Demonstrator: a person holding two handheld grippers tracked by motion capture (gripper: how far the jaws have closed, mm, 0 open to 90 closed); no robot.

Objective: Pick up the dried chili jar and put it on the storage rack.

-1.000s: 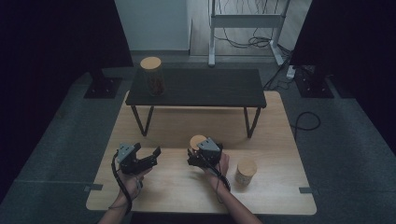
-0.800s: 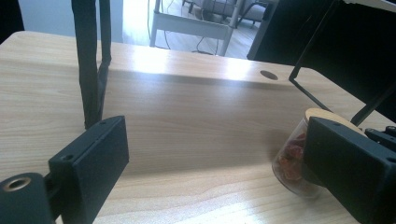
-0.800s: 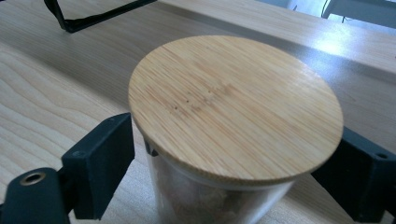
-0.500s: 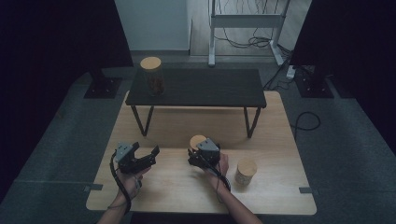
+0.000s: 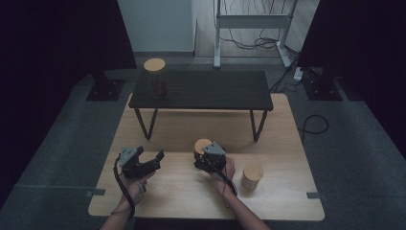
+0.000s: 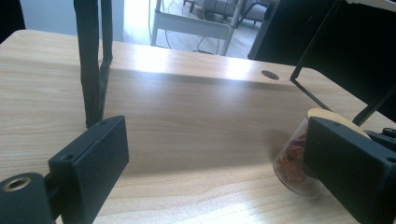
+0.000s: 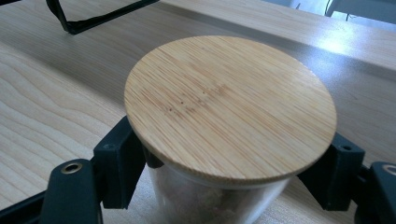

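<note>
Pale wooden tabletop (image 5: 182, 191), set on grey flooring with dark surroundings, carries a low black bench-like shelf (image 5: 201, 91) on thin metal legs along its far half. On the shelf's left end stands a clear glass jar with a round bamboo lid and dark contents (image 5: 156, 78). Right gripper (image 5: 207, 160), held in the person's right hand near the table's middle, has just been closing its jaws and now clamps a second clear glass jar with a flat round bamboo lid (image 7: 231, 107); the right gripper view shows the two black jaws pressed against the glass wall just under the lid, on opposite sides. The jar stands upright on the tabletop. Left gripper (image 5: 148, 160), well apart to the left, has its jaws spread wide with nothing between them. A third bamboo-lidded glass jar (image 5: 252, 176) stands just beside the right hand.
</note>
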